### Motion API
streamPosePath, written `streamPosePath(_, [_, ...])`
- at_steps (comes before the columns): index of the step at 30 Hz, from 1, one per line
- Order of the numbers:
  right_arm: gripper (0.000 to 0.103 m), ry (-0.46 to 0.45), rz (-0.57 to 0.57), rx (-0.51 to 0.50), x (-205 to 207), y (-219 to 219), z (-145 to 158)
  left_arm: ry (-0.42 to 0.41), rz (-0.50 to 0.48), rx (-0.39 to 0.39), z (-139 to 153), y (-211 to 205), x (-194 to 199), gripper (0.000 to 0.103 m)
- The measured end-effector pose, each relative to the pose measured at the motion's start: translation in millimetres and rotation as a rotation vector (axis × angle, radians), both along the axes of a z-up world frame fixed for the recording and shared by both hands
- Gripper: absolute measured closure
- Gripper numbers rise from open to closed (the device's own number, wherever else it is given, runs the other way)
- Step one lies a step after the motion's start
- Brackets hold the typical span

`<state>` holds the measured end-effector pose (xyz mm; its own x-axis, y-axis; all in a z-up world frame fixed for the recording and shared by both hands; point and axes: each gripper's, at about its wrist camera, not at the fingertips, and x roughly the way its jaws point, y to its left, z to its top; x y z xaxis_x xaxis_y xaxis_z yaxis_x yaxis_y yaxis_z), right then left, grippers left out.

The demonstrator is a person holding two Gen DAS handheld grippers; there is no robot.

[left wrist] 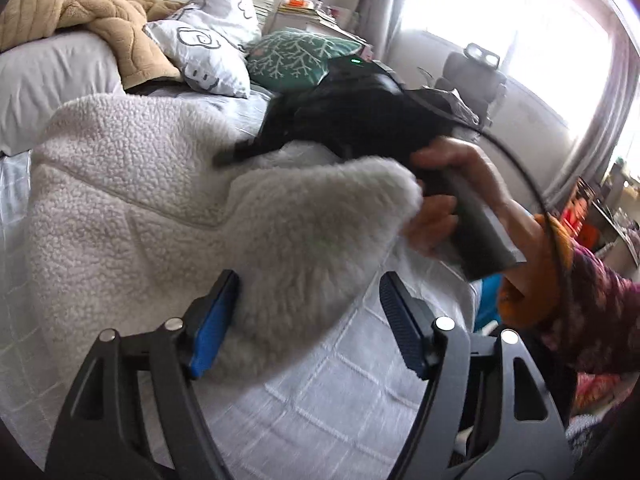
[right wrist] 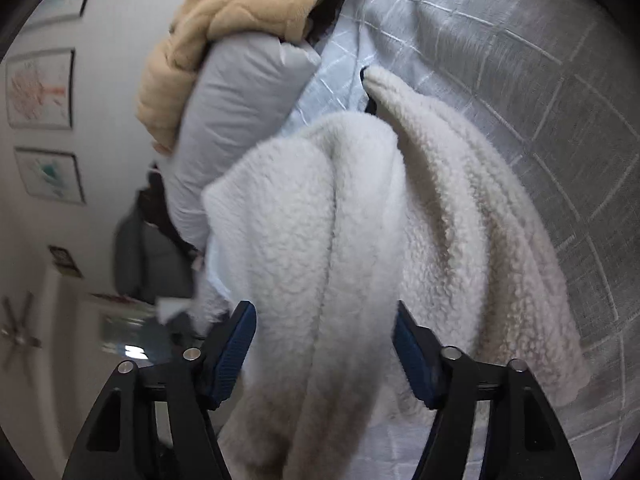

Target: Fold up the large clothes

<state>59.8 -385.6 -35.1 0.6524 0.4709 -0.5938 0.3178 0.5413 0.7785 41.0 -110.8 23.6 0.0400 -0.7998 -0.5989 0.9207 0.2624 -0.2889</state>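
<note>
White fleece folds between both wide-open grippers, left, right, ungrasped.

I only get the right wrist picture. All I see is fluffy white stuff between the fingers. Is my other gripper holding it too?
Observer: No. The left gripper is wide open, with a flap of the white fleece lying between its fingers, not pinched.
Operator: Where is my right gripper in your other picture?
Observer: The right gripper is up over the far side of the fleece, gripped by a hand that your view never shows.
Operator: What else is on the bed?
Observer: A green pillow with a white branch pattern lies past the fleece, and it is missing from your view.
</note>
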Motion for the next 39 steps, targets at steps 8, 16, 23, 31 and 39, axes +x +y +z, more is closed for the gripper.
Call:
streamPosePath(8, [0.081, -0.177, 0.003, -0.217, 4, 6, 67, -0.012, 0.275, -0.145, 37, 80, 53, 0.031])
streamPosePath(16, [0.065, -0.066, -0.087, -0.332, -14, -59, 46, 0.086, 0.292, -0.071, -9, 39, 67, 0.031])
streamPosePath(23, [0.057, 0.004, -0.178, -0.538, -42, -62, 68, -0.085, 0.263, 0.093, -23, 6, 37, 0.029])
streamPosePath(31, [0.057, -0.190, -0.119, -0.638, -4, 26, 105, -0.204, 0.271, 0.158, -22, -15, 17, 0.029])
streamPosePath(39, [0.057, -0.007, -0.212, -0.674, 31, -21, 1, -0.153, 0.229, 0.124, -6, 0, 33, 0.037])
